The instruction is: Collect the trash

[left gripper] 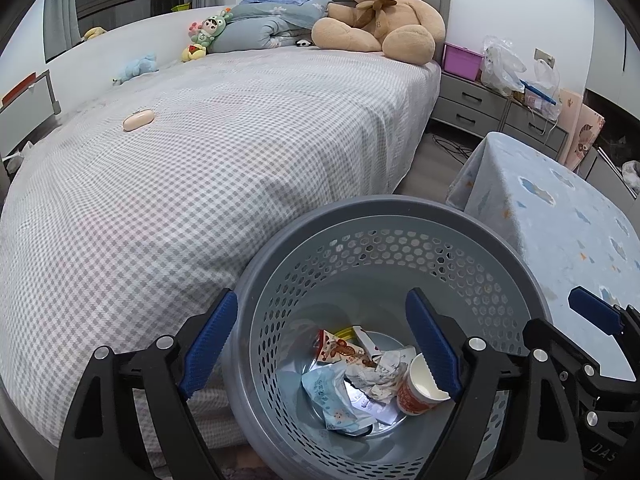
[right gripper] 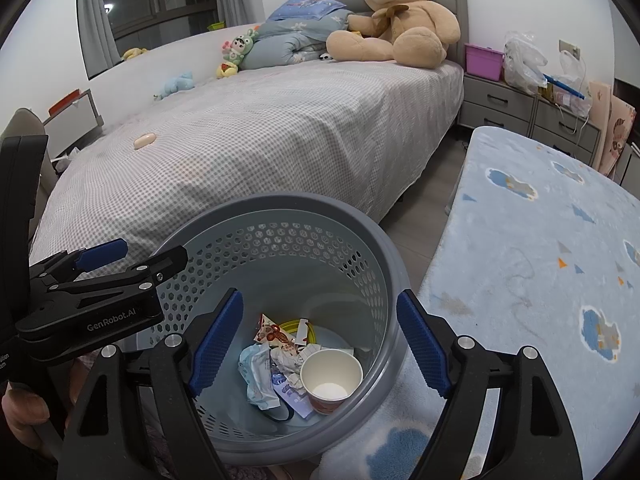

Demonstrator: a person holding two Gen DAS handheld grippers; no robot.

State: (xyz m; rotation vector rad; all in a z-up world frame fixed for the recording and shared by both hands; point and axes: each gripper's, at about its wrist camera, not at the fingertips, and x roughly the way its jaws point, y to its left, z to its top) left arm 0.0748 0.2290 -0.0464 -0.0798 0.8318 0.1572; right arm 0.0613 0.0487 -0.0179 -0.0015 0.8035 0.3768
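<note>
We hold both tongs over a grey bin at the bedside, the left tongs and the right tongs each spread wide with nothing between the blue pads. The trash already lies at the bottom of the bin: a paper cup on its side, a crumpled white paper, a pale blue wrapper and a red-printed packet. To finish the step well, we judge, we should lift the tongs straight up, clear of the rim, before swinging toward whatever remains; a sideways pull could catch the rim and tip the light bin. The bin is thin plastic, round and tapering, its wall pierced with honeycomb holes under a smooth collar. The cup is stiff waxed paper with a red band, likely to crush if squeezed hard; the wrappers look slick and crinkly. The bed wears a soft grey check sheet, and the bench carries a fleecy blue cover with cloud prints.
</note>
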